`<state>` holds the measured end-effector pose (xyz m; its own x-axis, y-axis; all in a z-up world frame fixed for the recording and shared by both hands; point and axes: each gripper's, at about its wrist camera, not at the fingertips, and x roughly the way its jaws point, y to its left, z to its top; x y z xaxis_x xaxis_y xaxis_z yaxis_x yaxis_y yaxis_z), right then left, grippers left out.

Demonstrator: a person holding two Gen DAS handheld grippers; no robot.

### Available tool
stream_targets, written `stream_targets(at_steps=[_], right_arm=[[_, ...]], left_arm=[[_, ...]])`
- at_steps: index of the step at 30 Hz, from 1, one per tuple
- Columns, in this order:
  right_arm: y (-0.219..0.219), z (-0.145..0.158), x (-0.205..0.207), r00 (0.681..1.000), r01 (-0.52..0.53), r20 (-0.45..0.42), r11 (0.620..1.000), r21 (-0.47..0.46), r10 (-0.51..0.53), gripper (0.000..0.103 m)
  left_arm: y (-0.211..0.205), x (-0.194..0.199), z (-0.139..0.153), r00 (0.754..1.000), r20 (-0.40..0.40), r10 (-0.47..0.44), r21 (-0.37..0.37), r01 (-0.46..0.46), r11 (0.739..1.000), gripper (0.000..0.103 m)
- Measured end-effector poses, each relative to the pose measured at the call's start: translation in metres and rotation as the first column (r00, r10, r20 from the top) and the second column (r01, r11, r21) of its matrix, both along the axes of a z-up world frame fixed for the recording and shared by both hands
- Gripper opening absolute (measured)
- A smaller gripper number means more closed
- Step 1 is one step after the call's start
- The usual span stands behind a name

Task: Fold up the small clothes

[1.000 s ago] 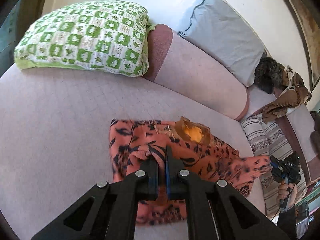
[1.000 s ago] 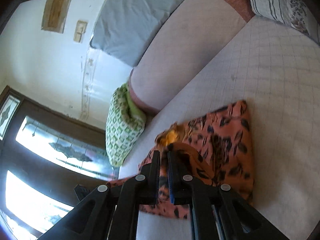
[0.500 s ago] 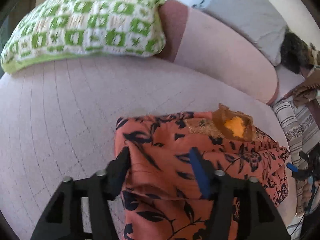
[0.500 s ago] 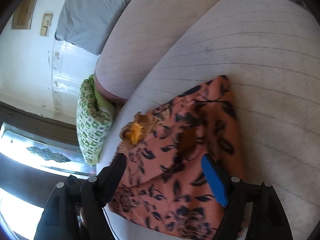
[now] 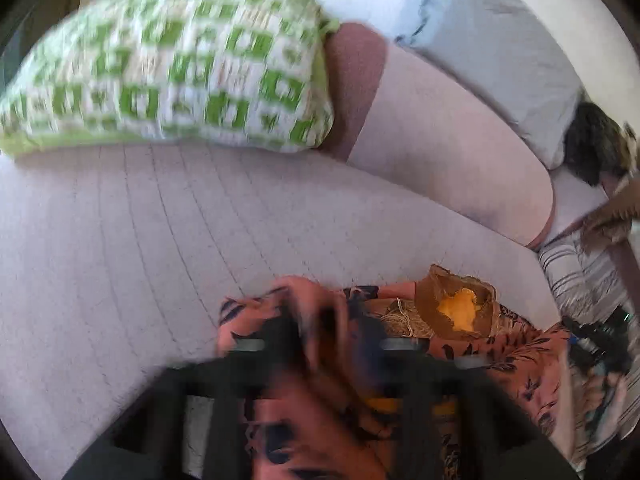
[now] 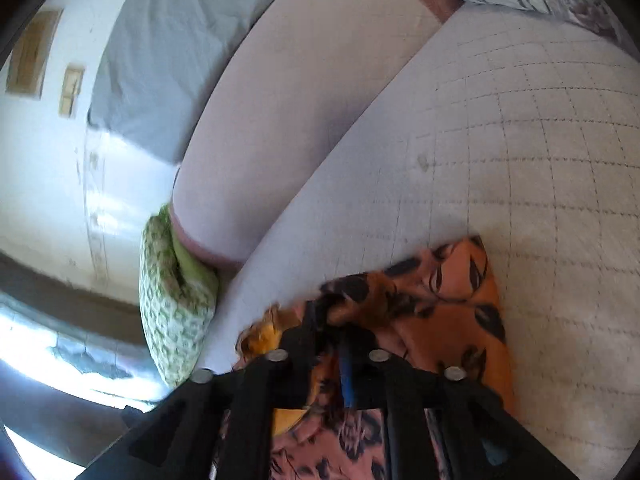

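Whereas both grippers stood wide half a second earlier, the left gripper [image 5: 328, 332] is opening over the orange garment [image 5: 500, 352] on the sofa [image 5: 120, 240] while the right gripper [image 6: 332, 328] is closing on a gathered fold, beginning the next fold.

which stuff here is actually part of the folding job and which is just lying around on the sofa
Part of the job:
- orange floral garment
- left gripper, jaws opening, cloth between them
- right gripper, jaws closing on a bunched fold

Just lying about:
- green checked pillow
- grey pillow
- striped cushion
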<state>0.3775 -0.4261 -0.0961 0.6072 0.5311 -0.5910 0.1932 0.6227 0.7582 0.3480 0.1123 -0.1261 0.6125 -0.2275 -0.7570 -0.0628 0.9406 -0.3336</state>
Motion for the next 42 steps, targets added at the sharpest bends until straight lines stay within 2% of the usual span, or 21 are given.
stream_targets(at_steps=[1,2,4,7,10,14,15,16,17,18,20,23,25,27,30,32,35,36,37,40,42], right_arm=[[0.001,-0.005,0.001,0.999,0.004,-0.040,0.998,-0.058,-0.007,0.081],[0.002,-0.006,-0.005,0.998,0.014,-0.053,0.995,-0.103,-0.019,0.087],[0.001,-0.004,-0.021,1.000,-0.016,-0.024,0.991,-0.131,0.013,0.087],[-0.007,0.001,-0.060,0.999,-0.044,-0.019,0.963,-0.266,0.040,0.087],[-0.010,-0.011,-0.086,0.990,-0.134,-0.077,0.930,-0.342,0.115,0.087],[0.017,-0.032,-0.096,0.963,-0.270,-0.115,0.899,-0.345,0.245,0.086],[0.029,-0.032,-0.095,0.955,-0.296,-0.105,0.878,-0.376,0.277,0.082],[0.040,-0.034,-0.092,0.947,-0.321,-0.128,0.867,-0.381,0.294,0.066],[0.042,-0.035,-0.089,0.947,-0.321,-0.156,0.867,-0.382,0.282,0.058],[0.040,-0.035,-0.085,0.945,-0.325,-0.165,0.871,-0.370,0.282,0.029],[0.045,-0.028,-0.079,0.939,-0.339,-0.181,0.881,-0.331,0.293,0.023],[0.052,0.001,-0.086,0.947,-0.321,-0.134,0.898,-0.300,0.293,0.021],[0.048,0.025,-0.097,0.952,-0.307,-0.088,0.912,-0.271,0.294,0.020],[0.050,0.054,-0.116,0.944,-0.326,-0.054,0.898,-0.295,0.325,0.020],[0.043,0.079,-0.163,0.936,-0.341,-0.030,0.884,-0.320,0.350,0.020],[0.032,0.075,-0.198,0.938,-0.340,-0.046,0.887,-0.313,0.343,0.021],[0.017,0.028,-0.242,0.934,-0.358,-0.129,0.867,-0.347,0.334,0.046],[0.015,0.002,-0.253,0.920,-0.387,-0.215,0.854,-0.348,0.329,0.077],[0.011,-0.020,-0.266,0.907,-0.398,-0.303,0.834,-0.382,0.294,0.077],[0.004,0.002,-0.287,0.940,-0.337,-0.193,0.839,-0.427,0.280,0.077],[0.001,0.022,-0.284,0.961,-0.277,-0.125,0.864,-0.420,0.248,0.077]], left_arm=[[0.001,0.001,-0.005,0.999,-0.043,0.029,0.022,-0.028,0.999,0.088],[0.005,-0.006,-0.007,0.997,-0.039,0.060,0.060,-0.057,0.997,0.088],[0.015,-0.028,-0.004,0.998,0.014,0.058,0.105,-0.059,0.993,0.088],[0.039,-0.070,-0.001,0.995,0.059,0.079,0.131,-0.086,0.988,0.088],[0.053,-0.101,-0.020,0.998,-0.013,0.063,0.104,-0.061,0.993,0.088],[0.013,-0.111,-0.054,0.990,-0.085,-0.111,0.119,0.121,0.986,0.087],[0.003,-0.109,-0.060,0.987,-0.092,-0.128,0.130,0.140,0.982,0.087],[-0.004,-0.108,-0.062,0.990,-0.089,-0.112,0.173,0.126,0.977,0.078],[-0.015,-0.104,-0.062,0.990,-0.094,-0.107,0.227,0.126,0.966,0.045],[-0.020,-0.099,-0.059,0.986,-0.106,-0.129,0.185,0.147,0.972,0.025],[-0.026,-0.093,-0.046,0.986,-0.123,-0.112,0.145,0.130,0.981,0.016],[-0.033,-0.103,-0.016,0.991,-0.066,-0.117,0.185,0.128,0.974,0.016],[-0.028,-0.123,0.013,0.992,-0.012,-0.124,0.141,0.124,0.982,0.016],[-0.025,-0.151,0.038,0.990,0.035,-0.140,0.150,0.133,0.980,0.016],[-0.028,-0.201,0.052,0.988,0.059,-0.142,0.126,0.134,0.983,0.017],[-0.025,-0.234,0.036,0.993,0.020,-0.117,0.075,0.115,0.991,0.022],[-0.021,-0.270,-0.031,0.989,-0.123,-0.081,0.098,0.093,0.991,0.039],[-0.017,-0.277,-0.052,0.979,-0.193,-0.060,0.107,0.082,0.991,0.040],[-0.012,-0.283,-0.054,0.985,-0.160,-0.060,0.073,0.073,0.995,0.041],[-0.001,-0.286,-0.027,0.995,-0.098,-0.002,0.103,0.012,0.995,0.055],[0.004,-0.280,-0.001,1.000,-0.008,-0.004,0.131,0.005,0.991,0.057]])
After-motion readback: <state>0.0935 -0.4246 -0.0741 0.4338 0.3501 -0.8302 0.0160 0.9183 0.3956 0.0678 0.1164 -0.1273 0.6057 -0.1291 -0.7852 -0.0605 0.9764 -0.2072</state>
